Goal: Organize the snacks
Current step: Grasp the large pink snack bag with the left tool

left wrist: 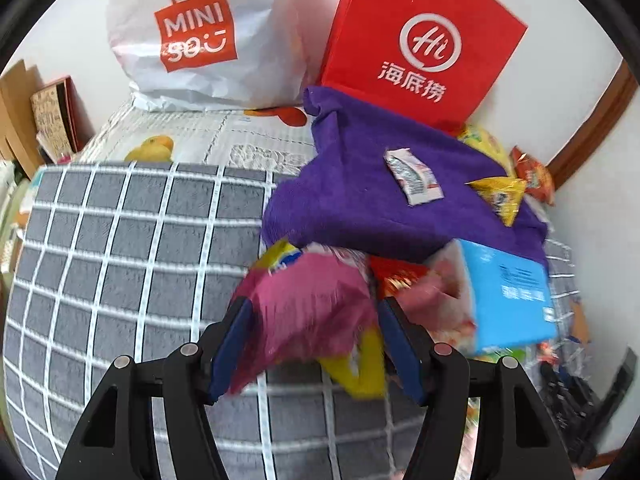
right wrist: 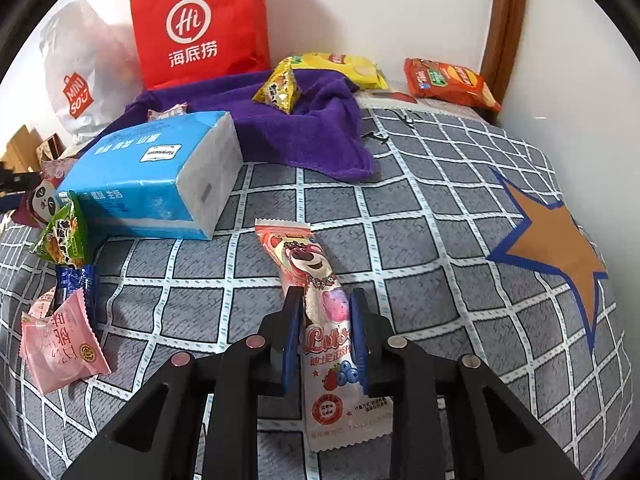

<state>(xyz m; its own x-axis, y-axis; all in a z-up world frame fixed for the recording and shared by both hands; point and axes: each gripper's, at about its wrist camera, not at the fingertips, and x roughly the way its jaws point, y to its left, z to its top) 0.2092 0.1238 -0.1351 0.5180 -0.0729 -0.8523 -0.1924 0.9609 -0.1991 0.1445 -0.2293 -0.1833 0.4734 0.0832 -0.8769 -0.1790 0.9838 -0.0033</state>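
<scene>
The right gripper clamps a long pink bear-print packet above the grey checked blanket, near a blue tissue pack. The left gripper holds a blurred magenta packet between its blue pads, just before a purple towel scattered with snacks.

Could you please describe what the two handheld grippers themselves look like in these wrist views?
Both look alike. The left gripper and right gripper have matte black, angular plastic linkage arms with triangular cut-outs, round silver pivot pins at the joints, and flat dark blue finger pads. No cables, markings or sleeves are visible.
</scene>
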